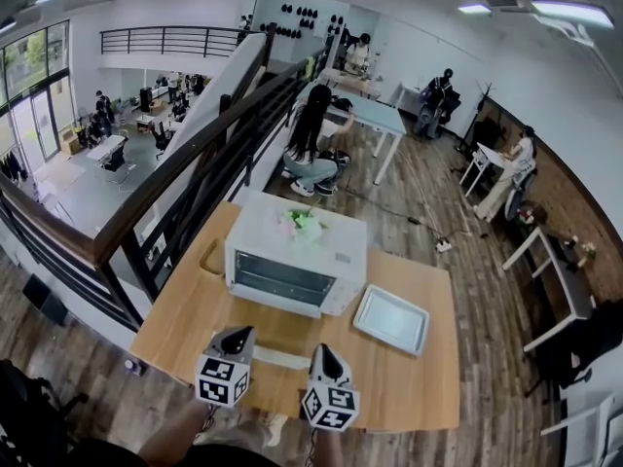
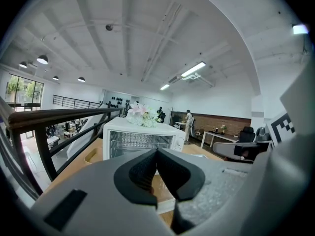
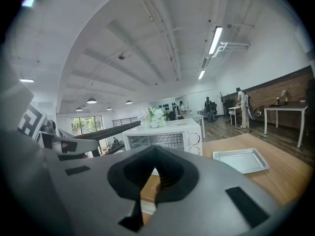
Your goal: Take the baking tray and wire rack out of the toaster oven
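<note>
Plainly the baking tray (image 1: 390, 319) lies flat — shallow, silvery.

Bare table (image 1: 292, 331) runs from left gripper (image 1: 238, 332) and right gripper (image 1: 324, 350), both with jaws together, up to oven (image 1: 297, 261) front; nothing stands in that lane, only a flat white strip (image 1: 277, 357) between the two. Tray (image 1: 391, 319) lies flat just right of oven and takes that side's low path; tan item (image 1: 212, 258) sits close at oven's left, flowers (image 1: 302, 224) on its top. Table's right near corner is free; railing (image 1: 195, 178) closes off the far left.
</note>
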Demonstrator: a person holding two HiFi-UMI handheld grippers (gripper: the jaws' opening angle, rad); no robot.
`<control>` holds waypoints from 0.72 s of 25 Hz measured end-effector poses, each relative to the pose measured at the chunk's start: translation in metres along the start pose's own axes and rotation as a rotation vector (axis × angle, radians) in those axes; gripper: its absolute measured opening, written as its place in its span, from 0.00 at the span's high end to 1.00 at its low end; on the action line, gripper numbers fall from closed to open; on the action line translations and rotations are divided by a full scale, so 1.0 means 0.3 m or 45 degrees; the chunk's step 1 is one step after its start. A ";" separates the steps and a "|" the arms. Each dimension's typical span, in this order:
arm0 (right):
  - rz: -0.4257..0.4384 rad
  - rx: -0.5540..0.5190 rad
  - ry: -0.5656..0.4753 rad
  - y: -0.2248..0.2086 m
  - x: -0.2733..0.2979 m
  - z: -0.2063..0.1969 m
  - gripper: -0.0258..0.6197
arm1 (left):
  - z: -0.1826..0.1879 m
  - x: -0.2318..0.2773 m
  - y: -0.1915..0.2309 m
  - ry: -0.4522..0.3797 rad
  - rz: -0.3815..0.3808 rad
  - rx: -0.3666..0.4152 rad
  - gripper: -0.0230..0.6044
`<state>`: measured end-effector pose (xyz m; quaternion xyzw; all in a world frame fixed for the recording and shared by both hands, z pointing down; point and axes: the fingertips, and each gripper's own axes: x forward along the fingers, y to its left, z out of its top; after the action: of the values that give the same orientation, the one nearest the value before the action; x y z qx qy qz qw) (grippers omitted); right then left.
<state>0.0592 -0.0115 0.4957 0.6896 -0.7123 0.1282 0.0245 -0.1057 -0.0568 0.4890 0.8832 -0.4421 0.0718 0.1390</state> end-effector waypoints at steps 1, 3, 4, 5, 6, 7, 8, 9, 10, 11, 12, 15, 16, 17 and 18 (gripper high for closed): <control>0.003 0.000 0.001 0.004 0.004 0.003 0.96 | 0.000 0.000 0.007 0.002 0.007 -0.002 0.96; 0.012 -0.004 0.006 0.007 0.015 0.003 0.96 | 0.000 0.003 0.020 0.001 0.020 -0.012 0.96; 0.019 -0.006 0.010 0.005 0.023 0.003 0.96 | 0.002 0.005 0.026 -0.001 0.028 -0.018 0.96; 0.025 -0.007 0.015 0.004 0.030 0.003 0.96 | 0.004 0.006 0.032 -0.004 0.036 -0.023 0.96; 0.030 -0.005 0.018 0.003 0.038 0.005 0.96 | 0.006 0.008 0.038 -0.007 0.045 -0.028 0.96; 0.034 -0.004 0.021 0.001 0.047 0.007 0.96 | 0.008 0.011 0.044 -0.011 0.052 -0.032 0.96; 0.038 -0.002 0.023 0.000 0.057 0.009 0.96 | 0.010 0.015 0.050 -0.014 0.058 -0.036 0.96; 0.042 0.002 0.025 0.000 0.069 0.010 0.96 | 0.010 0.022 0.058 -0.016 0.064 -0.040 0.96; 0.047 0.006 0.027 0.001 0.083 0.008 0.96 | 0.010 0.029 0.068 -0.017 0.070 -0.044 0.96; 0.052 0.012 0.031 0.001 0.098 0.004 0.96 | 0.010 0.038 0.078 -0.017 0.075 -0.049 0.96; 0.056 0.018 0.033 0.002 0.114 0.000 0.96 | 0.010 0.048 0.089 -0.017 0.078 -0.052 0.96; 0.065 0.025 0.038 0.009 0.163 -0.009 0.96 | 0.005 0.082 0.123 -0.006 0.083 -0.071 0.96; 0.067 0.027 0.043 0.010 0.180 -0.015 0.96 | 0.002 0.097 0.134 -0.001 0.083 -0.081 0.96; 0.068 0.031 0.050 0.008 0.198 -0.021 0.96 | -0.001 0.114 0.143 0.003 0.083 -0.090 0.96; 0.068 0.038 0.057 0.003 0.215 -0.026 0.96 | -0.003 0.133 0.152 0.006 0.084 -0.096 0.96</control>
<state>0.0542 -0.0729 0.5169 0.6676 -0.7278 0.1548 0.0268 -0.1182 -0.1128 0.5081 0.8622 -0.4729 0.0617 0.1707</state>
